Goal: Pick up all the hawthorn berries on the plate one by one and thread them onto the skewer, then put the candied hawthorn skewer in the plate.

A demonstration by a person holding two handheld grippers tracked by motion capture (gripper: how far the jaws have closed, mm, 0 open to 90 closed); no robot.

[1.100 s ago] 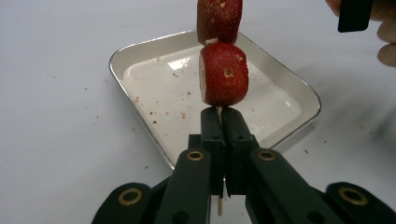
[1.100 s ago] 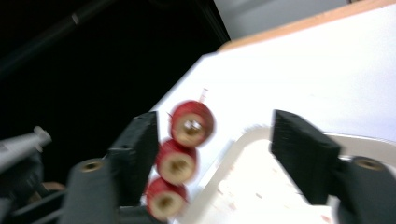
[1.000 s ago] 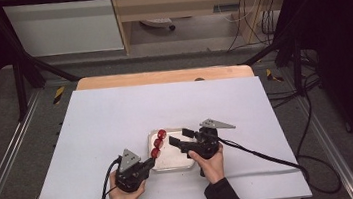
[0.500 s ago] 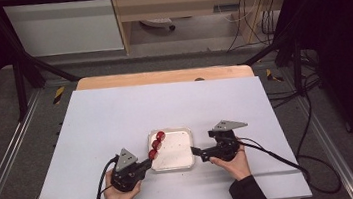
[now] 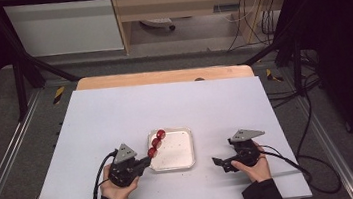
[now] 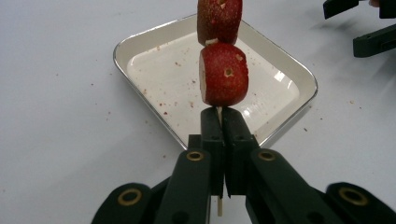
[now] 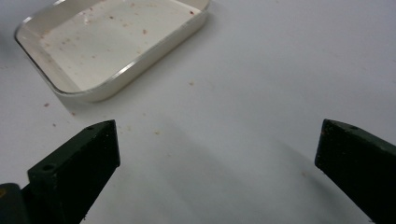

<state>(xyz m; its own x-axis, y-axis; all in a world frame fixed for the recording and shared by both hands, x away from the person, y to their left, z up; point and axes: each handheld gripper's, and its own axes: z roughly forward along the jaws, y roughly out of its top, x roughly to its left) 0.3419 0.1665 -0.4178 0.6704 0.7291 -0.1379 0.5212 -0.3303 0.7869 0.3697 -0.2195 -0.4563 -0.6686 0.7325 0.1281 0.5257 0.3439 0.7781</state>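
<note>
We keep the left gripper (image 6: 219,135) jaws clenched on the skewer (image 6: 218,111) over the tray (image 5: 190,148); right gripper (image 5: 215,161), released, waits at 3 o'clock.

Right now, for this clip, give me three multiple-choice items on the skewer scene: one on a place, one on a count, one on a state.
1. Where does the skewer of red fruit pieces lie?
A. over the tray's left edge
B. on the wooden board at the table's far end
C. between the right tongs' jaws

2. How many red pieces are on the skewer in the high view?
A. one
B. three
C. five

3. How do the left tongs stand?
A. wide open
B. shut on the tray's rim
C. shut on the skewer's stick

Answers: 1 A, the high view shows the pieces lined along the tray's left side. 2 B, three red pieces sit in a row there. 3 C, the left gripper view shows both jaws pressed on the thin stick below the fruit.
</note>
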